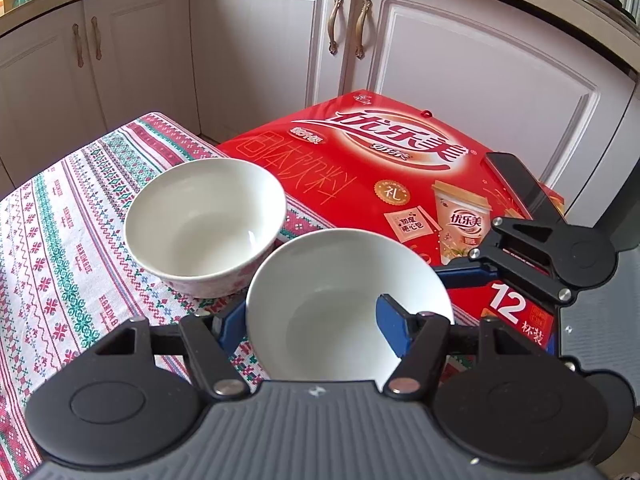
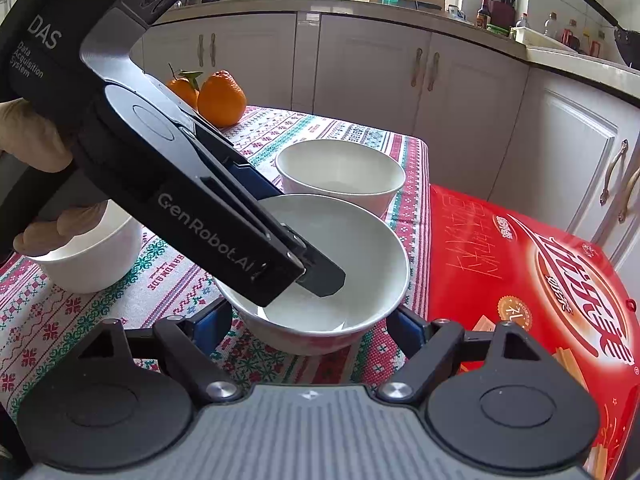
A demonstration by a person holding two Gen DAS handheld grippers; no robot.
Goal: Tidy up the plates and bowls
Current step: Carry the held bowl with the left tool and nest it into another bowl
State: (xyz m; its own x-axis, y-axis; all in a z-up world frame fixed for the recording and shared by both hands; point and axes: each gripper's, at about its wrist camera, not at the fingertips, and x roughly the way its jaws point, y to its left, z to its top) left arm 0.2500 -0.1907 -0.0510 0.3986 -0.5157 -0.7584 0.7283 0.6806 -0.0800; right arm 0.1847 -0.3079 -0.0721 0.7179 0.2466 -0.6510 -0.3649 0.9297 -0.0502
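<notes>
Bowl: glazed ceramic, stiff, slippery, breakable; left tongs clamp its rim, right tongs straddle its base, contact unclear.

third bowl half hidden, box cropped

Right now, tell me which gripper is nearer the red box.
Right. The right gripper straddles the bowl beside the red box; the left gripper clamps its opposite rim.
</notes>
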